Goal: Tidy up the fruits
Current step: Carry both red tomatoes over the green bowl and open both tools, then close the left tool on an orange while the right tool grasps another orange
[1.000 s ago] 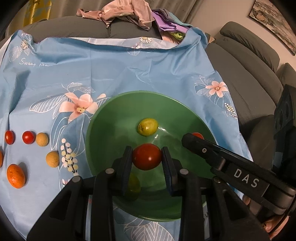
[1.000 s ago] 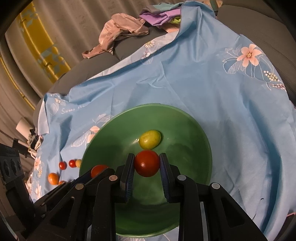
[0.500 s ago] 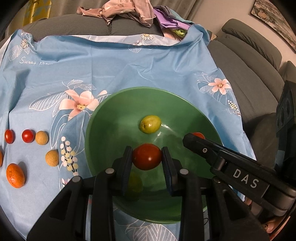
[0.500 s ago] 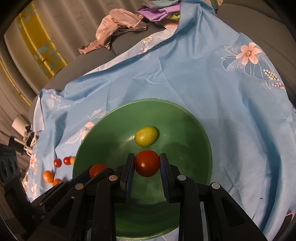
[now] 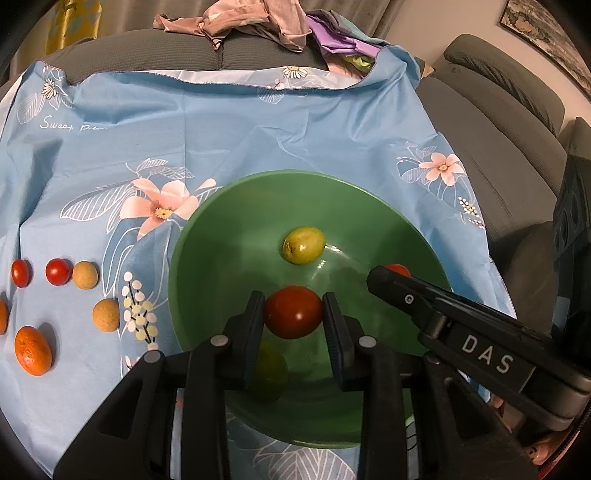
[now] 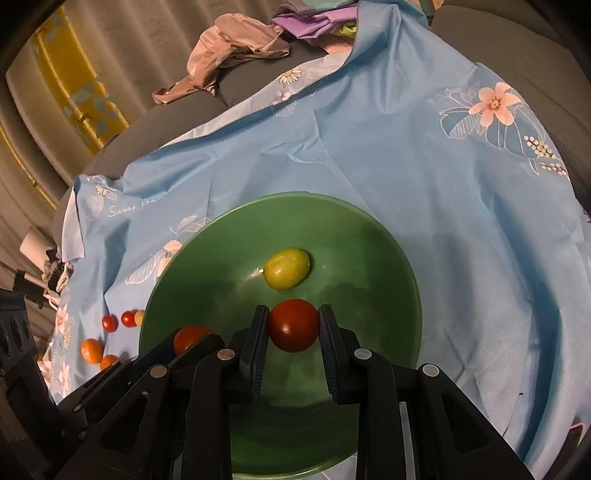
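Right hand-held gripper [image 5: 391, 275] crosses green bowl [image 5: 229, 206] beside left tomato [image 5: 293, 312].

Grey sofa [image 5: 491, 122], framed picture [image 5: 546, 40], yellow-patterned curtain [image 6: 77, 96]

Grey sofa [image 5: 491, 122] is covered w/ blue floral sheet [image 5: 229, 122]; crumpled clothes [image 5: 240, 22] are piled at back.

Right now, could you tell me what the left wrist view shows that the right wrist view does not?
Only the left wrist view shows a second green fruit in the bowl under the left gripper, and two tan fruits.

Only the right wrist view shows the yellow curtain.

Both show the green bowl holding a yellow-green fruit, with each gripper shut on a red tomato.
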### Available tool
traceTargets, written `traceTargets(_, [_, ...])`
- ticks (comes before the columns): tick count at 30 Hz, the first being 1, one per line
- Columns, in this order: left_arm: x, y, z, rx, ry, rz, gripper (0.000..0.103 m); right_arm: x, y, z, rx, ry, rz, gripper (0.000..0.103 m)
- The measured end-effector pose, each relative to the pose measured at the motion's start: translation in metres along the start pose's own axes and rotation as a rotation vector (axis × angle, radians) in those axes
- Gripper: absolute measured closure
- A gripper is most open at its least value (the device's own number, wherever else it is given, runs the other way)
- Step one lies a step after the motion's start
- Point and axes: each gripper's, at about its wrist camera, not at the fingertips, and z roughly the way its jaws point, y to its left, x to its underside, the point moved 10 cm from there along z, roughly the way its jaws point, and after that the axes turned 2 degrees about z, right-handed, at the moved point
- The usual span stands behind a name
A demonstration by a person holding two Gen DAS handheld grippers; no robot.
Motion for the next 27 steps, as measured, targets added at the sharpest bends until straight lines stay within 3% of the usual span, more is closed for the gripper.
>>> traceTargets(4, [0.0,0.0,-0.002,-0.002,-0.003,-0.004,0.071,-0.001,0.001,0.0,-0.007,-0.002,0.0,0.075])
traceTargets(7, [-0.001,0.003,-0.009,-0.013,-0.014,-0.003,0.056,-0.002,0.003,-0.002,-0.026,-0.011,-0.002,0.072])
traceTargets(9, [-0.003,0.007,-0.019,-0.014,-0.034,-0.007,0.04,-0.003,0.004,-0.005,-0.019,-0.03,-0.005,0.062])
traceTargets(11, [-0.004,0.011,-0.031,-0.009,-0.055,-0.008,0.038,-0.005,0.008,-0.008,-0.037,-0.046,-0.008,0.044])
traceTargets(13, [-0.004,0.017,-0.044,-0.023,-0.072,-0.011,0.036,-0.006,0.018,-0.011,-0.079,-0.064,-0.017,0.037])
traceTargets(17, [0.0,0.039,-0.076,-0.042,-0.129,-0.036,0.033,-0.009,0.036,-0.013,-0.065,-0.118,-0.077,0.037])
traceTargets(22, [0.01,0.099,-0.13,-0.081,-0.204,-0.156,0.028,-0.007,0.058,0.0,-0.018,-0.145,-0.163,0.037])
traceTargets(27, [0.03,0.165,-0.174,-0.222,-0.228,-0.194,0.028,0.004,0.062,0.026,0.071,-0.089,-0.223,0.037])
